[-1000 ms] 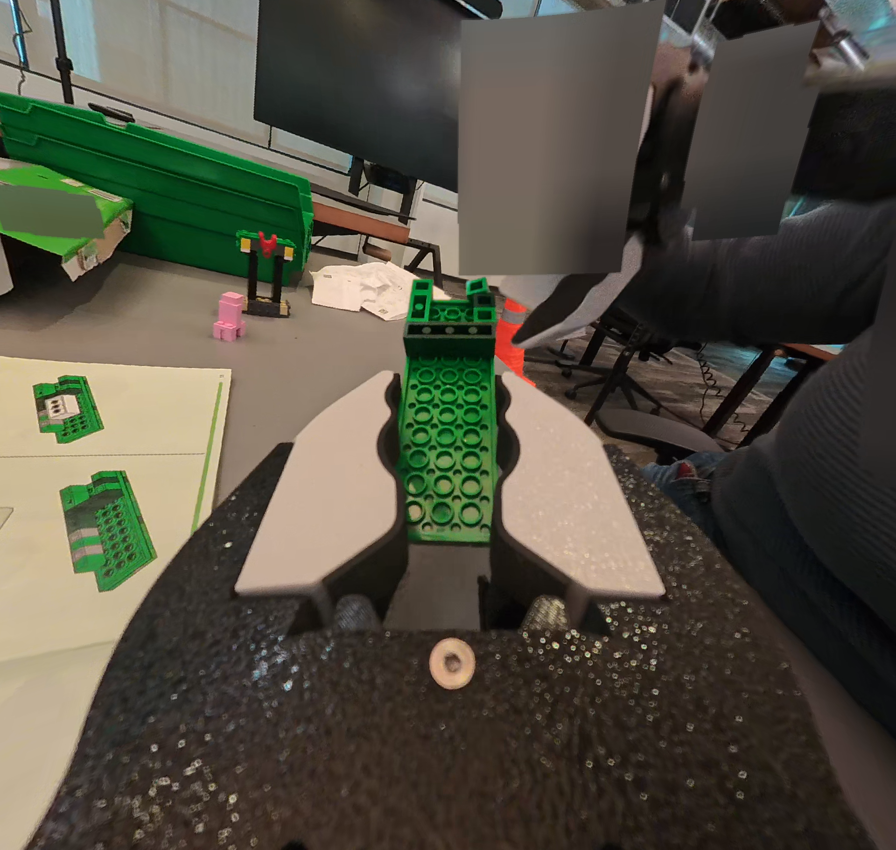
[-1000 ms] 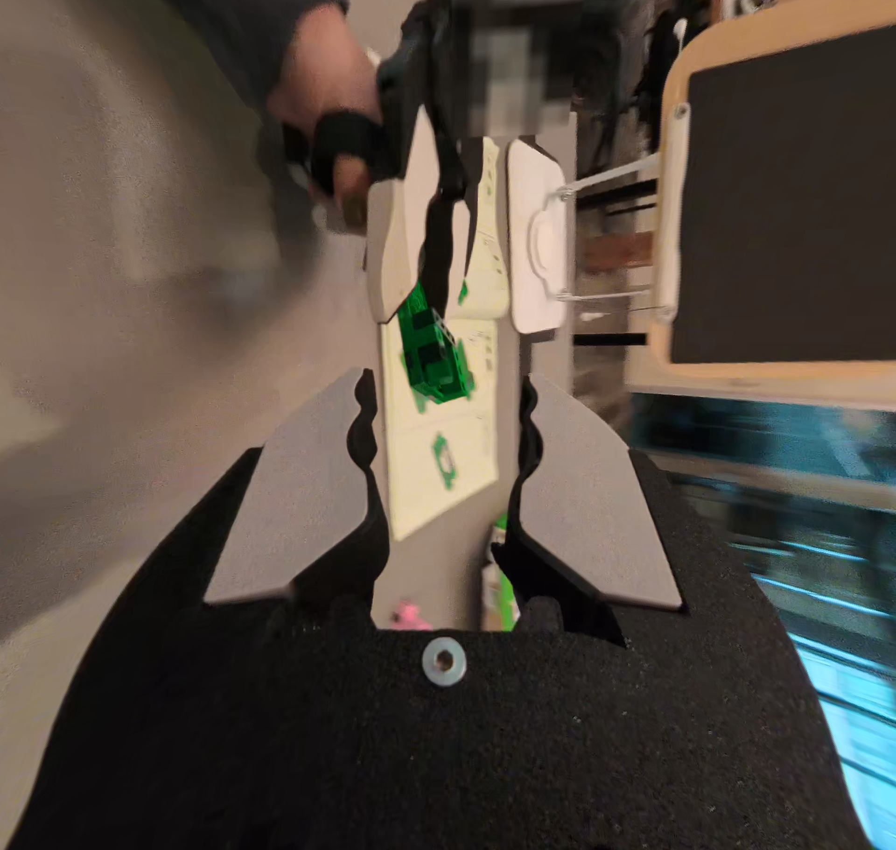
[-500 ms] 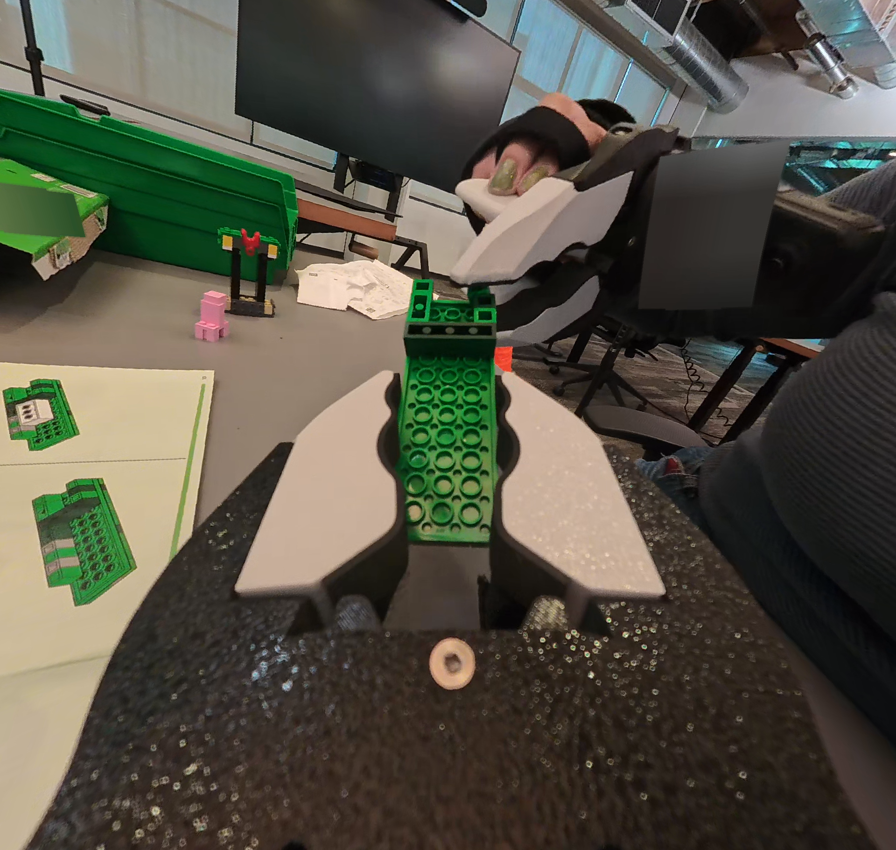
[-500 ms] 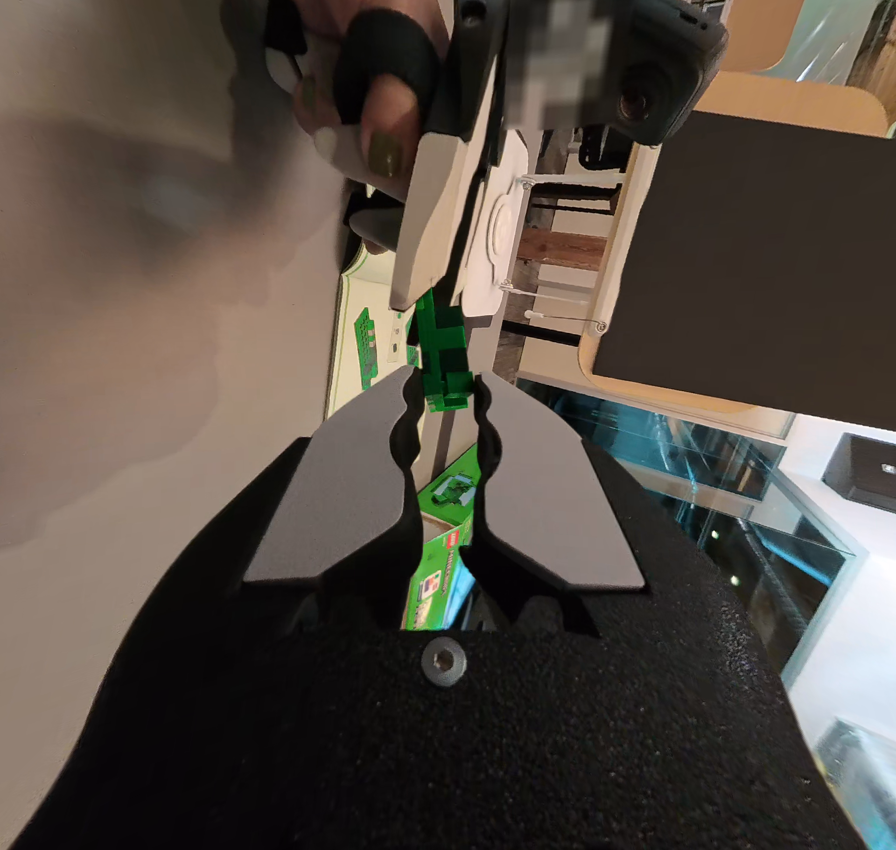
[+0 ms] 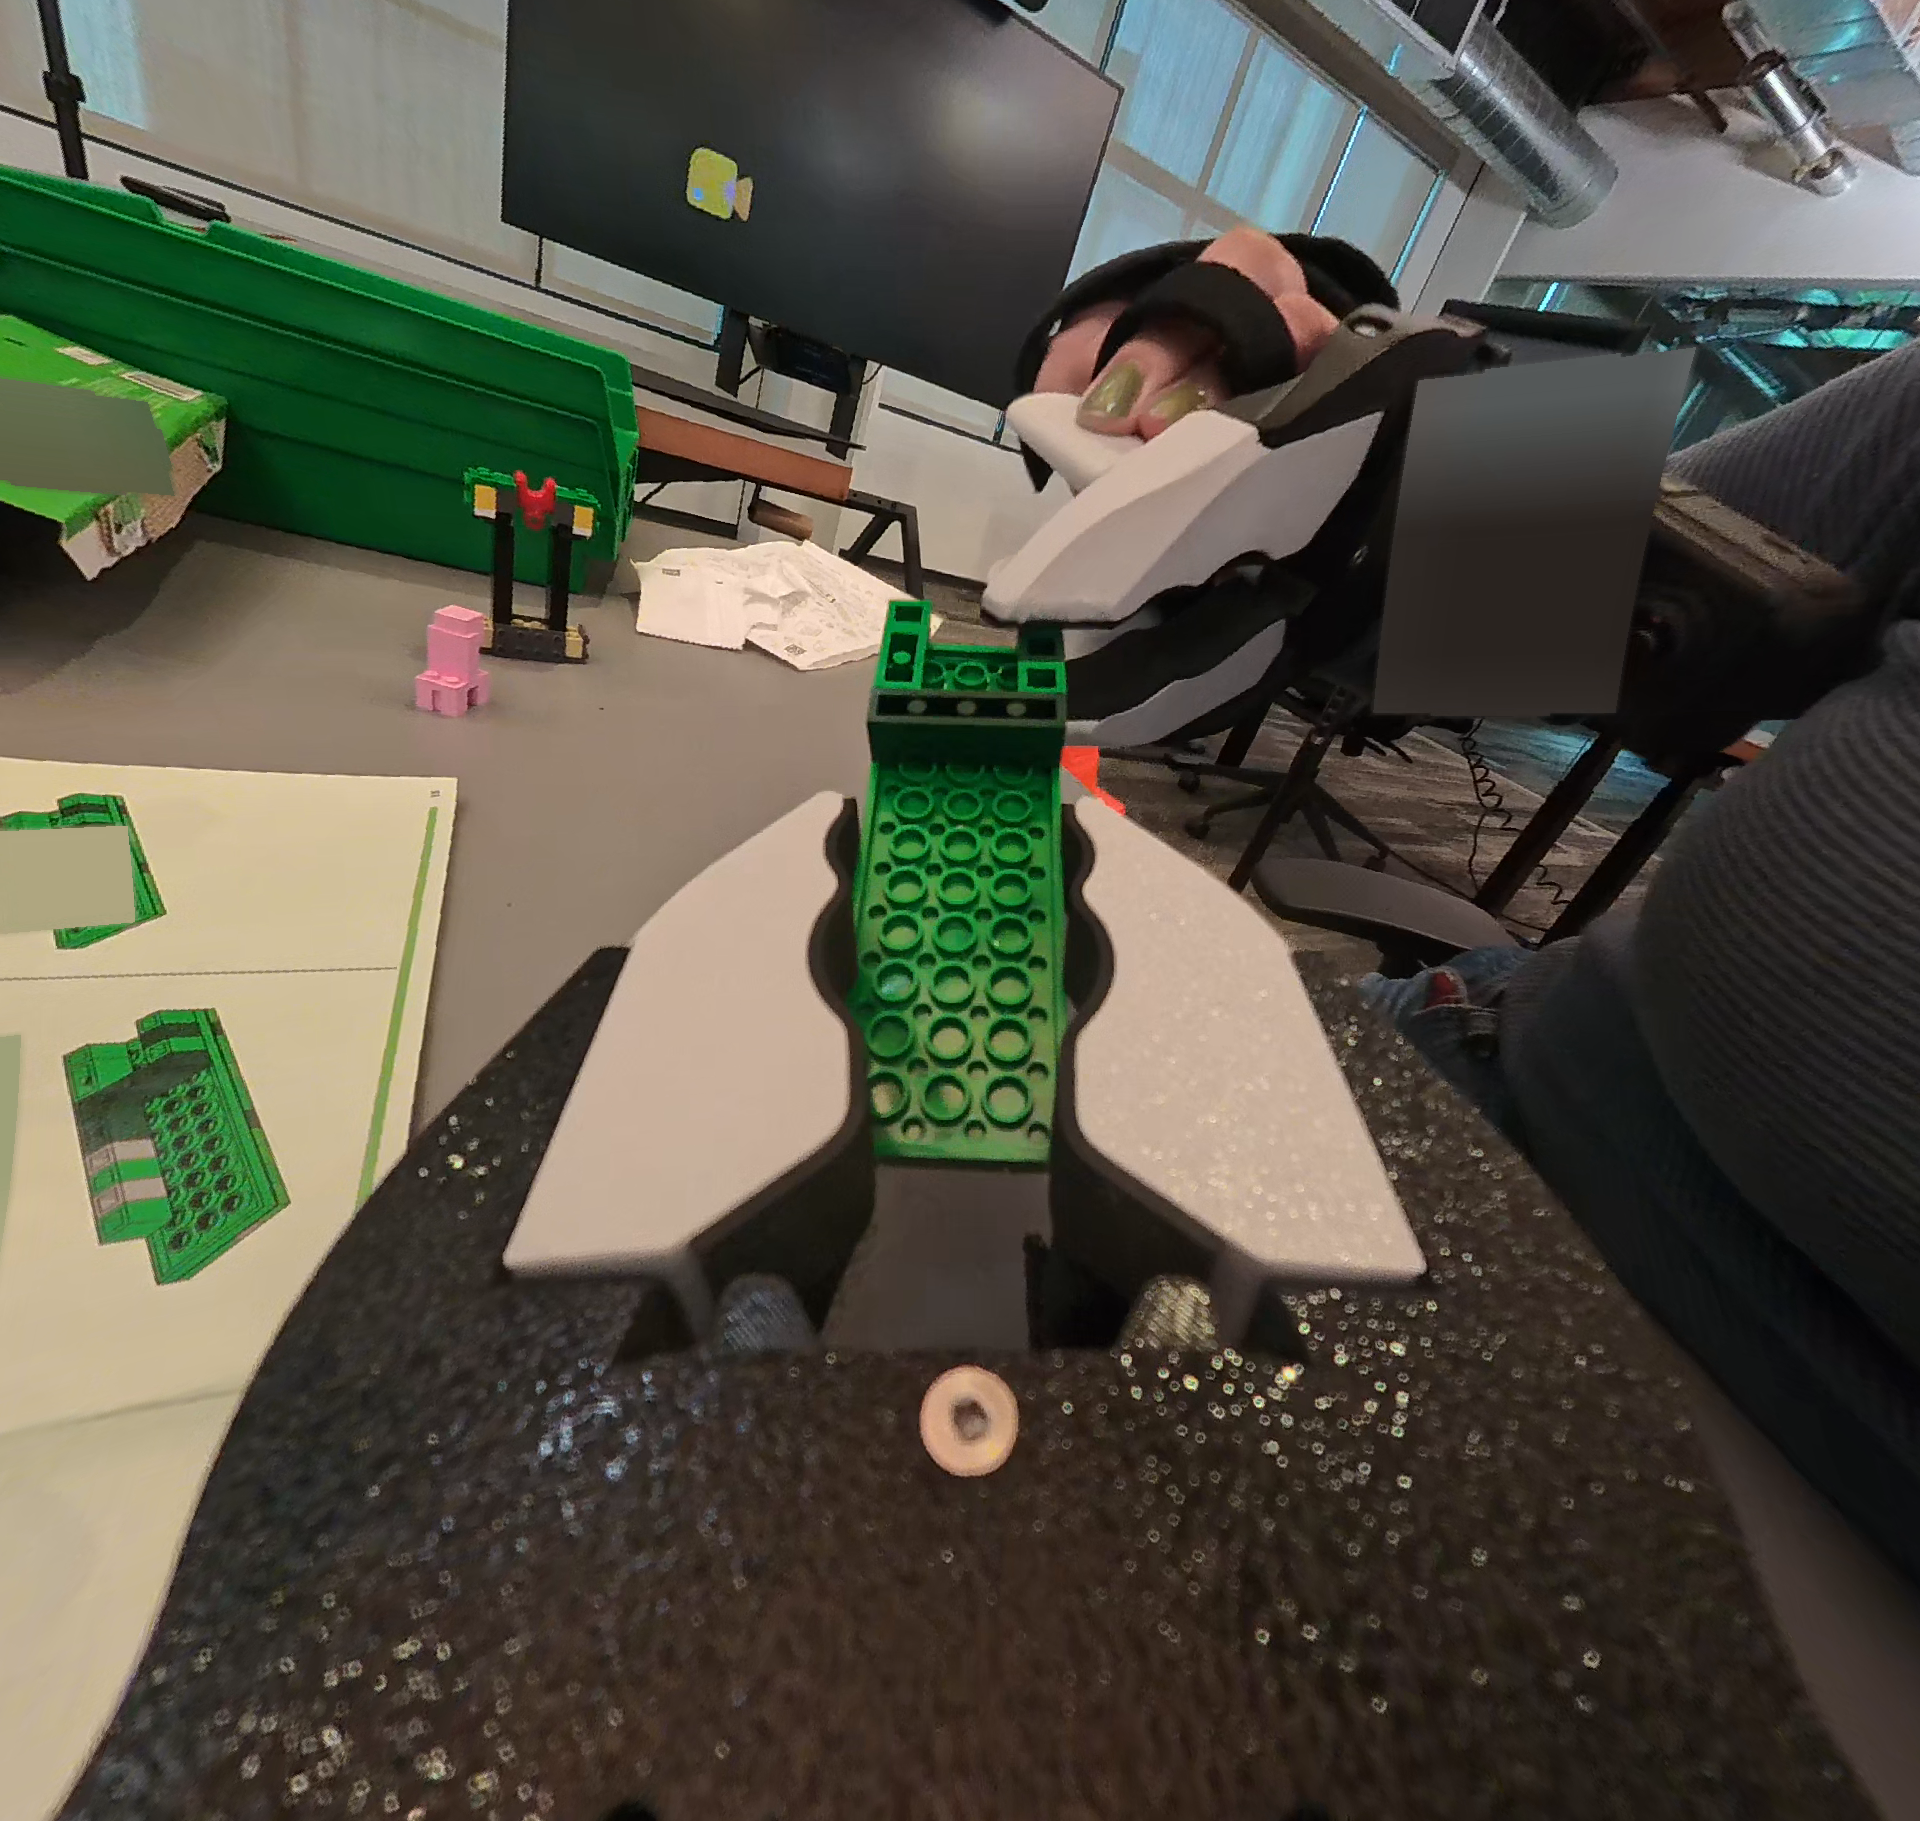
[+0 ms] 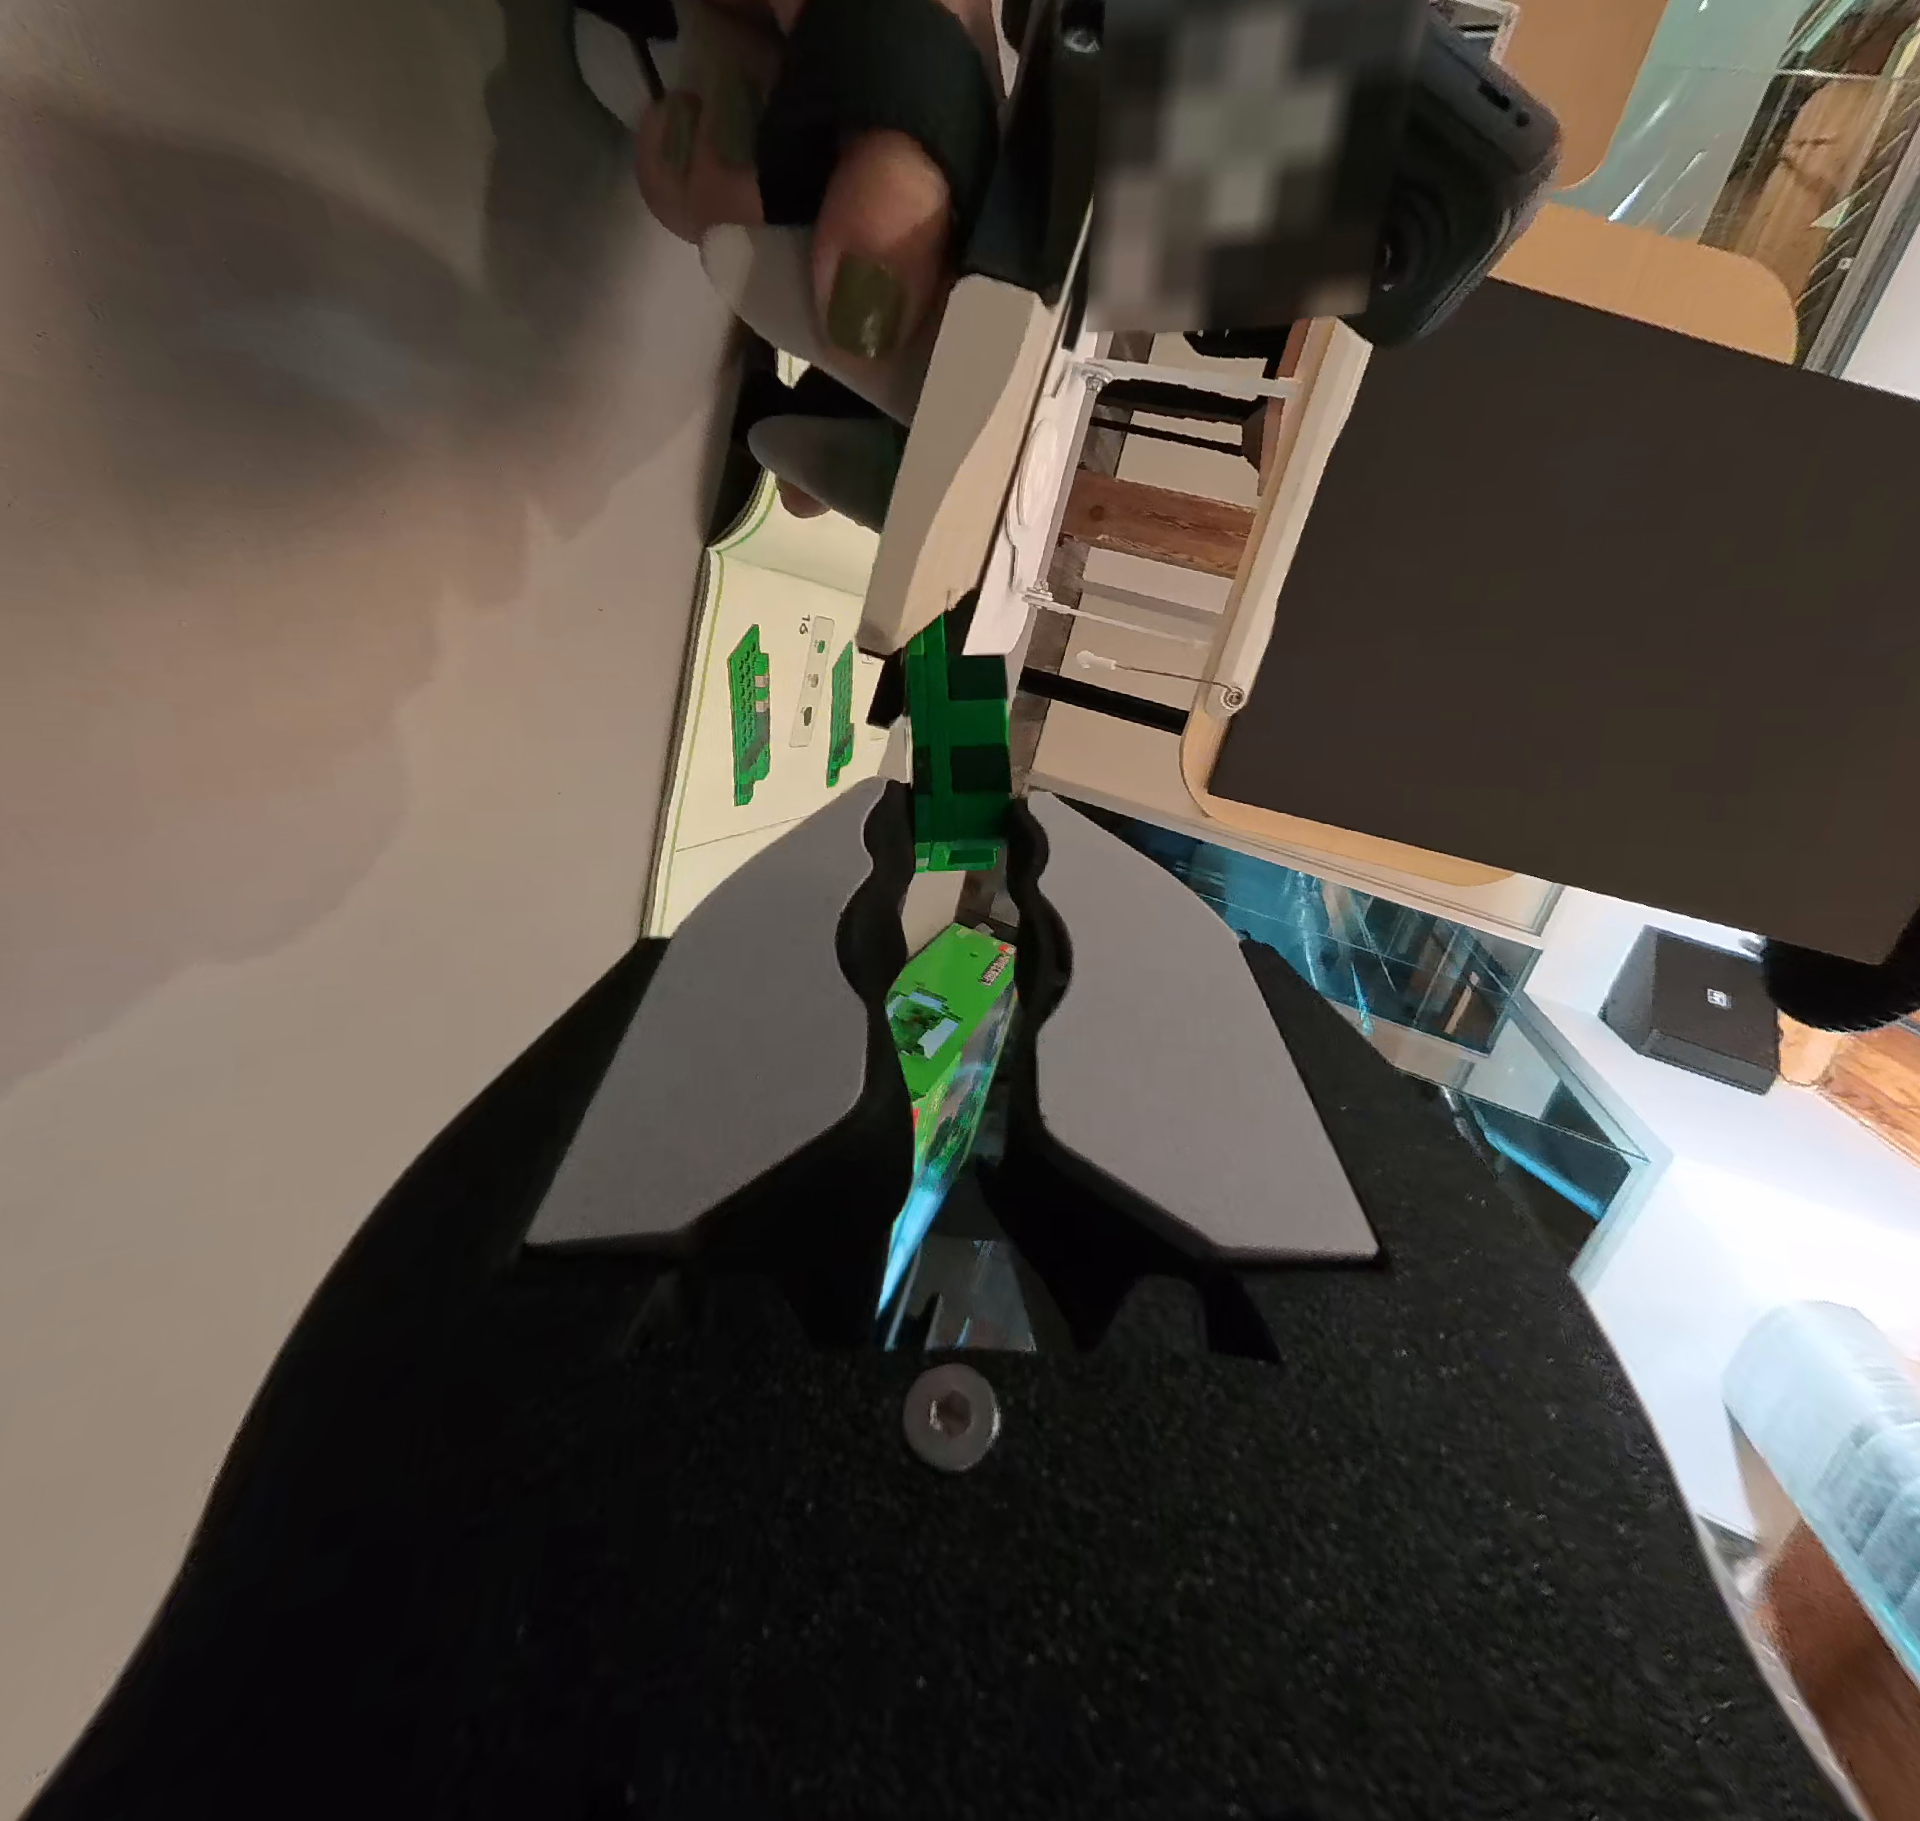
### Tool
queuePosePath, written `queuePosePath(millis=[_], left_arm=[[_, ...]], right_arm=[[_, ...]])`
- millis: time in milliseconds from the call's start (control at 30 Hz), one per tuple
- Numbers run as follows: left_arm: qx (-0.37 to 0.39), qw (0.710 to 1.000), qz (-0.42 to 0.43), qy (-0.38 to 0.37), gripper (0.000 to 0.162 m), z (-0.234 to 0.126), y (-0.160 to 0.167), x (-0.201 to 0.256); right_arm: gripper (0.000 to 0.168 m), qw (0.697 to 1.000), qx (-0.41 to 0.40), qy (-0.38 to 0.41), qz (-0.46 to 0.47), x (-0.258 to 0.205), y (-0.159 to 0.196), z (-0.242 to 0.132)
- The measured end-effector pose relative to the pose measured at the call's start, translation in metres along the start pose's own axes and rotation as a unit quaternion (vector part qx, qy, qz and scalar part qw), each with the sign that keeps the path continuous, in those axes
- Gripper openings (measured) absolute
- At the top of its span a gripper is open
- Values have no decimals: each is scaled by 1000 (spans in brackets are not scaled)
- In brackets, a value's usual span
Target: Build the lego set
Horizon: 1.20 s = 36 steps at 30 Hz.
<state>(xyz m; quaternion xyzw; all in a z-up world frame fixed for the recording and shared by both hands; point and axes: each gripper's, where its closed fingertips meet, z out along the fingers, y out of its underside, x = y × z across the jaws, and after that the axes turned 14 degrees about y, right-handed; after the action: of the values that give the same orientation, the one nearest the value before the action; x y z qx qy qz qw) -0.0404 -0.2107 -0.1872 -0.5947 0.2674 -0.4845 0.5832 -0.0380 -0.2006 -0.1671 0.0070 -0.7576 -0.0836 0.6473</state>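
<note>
Lego: green assembly (image 5: 961,950) held above the table (image 5: 260,680), underside up.
Left gripper (image 5: 961,940): jaws pinching its sides.
Right gripper (image 6: 951,836): jaws narrowed around its far end; contact unclear.
Risk: opposing pulls may separate bricks or twist the assembly loose.

Dark wall screen (image 5: 800,171), bright windows (image 5: 1278,109)

Green studded lego plate (image 5: 961,950), clamped, airborne
</note>
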Motion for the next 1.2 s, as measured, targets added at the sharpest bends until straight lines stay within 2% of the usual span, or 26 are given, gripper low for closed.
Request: queuePosePath(millis=[133, 267, 367, 600, 700, 833, 1033, 1167, 1200], left_arm=[[-10, 1000, -1, -7, 36, 0, 3, -2], [-13, 1000, 3, -13, 36, 0, 3, -3], [-35, 999, 14, -29, 36, 0, 8, -6], [-62, 994, 75, -42, 36, 2, 10, -4], [-40, 998, 49, -6, 36, 4, 7, 4], [-7, 998, 16, 59, 36, 8, 1, 19], [-33, 994, -5, 106, 36, 14, 10, 31], [-41, 991, -23, 122, 36, 16, 15, 34], [-45, 991, -27, 122, 36, 16, 17, 34]], right_arm=[[18, 1000, -2, -5, 7, -4, 1, 0], [18, 997, 8, 1, 80, -4, 2, 1], [55, 990, -10, 5, 141, -3, 11, -1], [63, 938, 24, -23, 346, -6, 19, -18], [69, 959, 16, -11, 282, -8, 20, -20], [63, 981, 36, -7, 193, -15, -1, -16], [44, 980, 74, -2, 182, -10, -16, -11], [20, 982, 88, -15, 164, -14, -18, -10], [19, 982, 92, -25, 160, -17, -19, -11]])
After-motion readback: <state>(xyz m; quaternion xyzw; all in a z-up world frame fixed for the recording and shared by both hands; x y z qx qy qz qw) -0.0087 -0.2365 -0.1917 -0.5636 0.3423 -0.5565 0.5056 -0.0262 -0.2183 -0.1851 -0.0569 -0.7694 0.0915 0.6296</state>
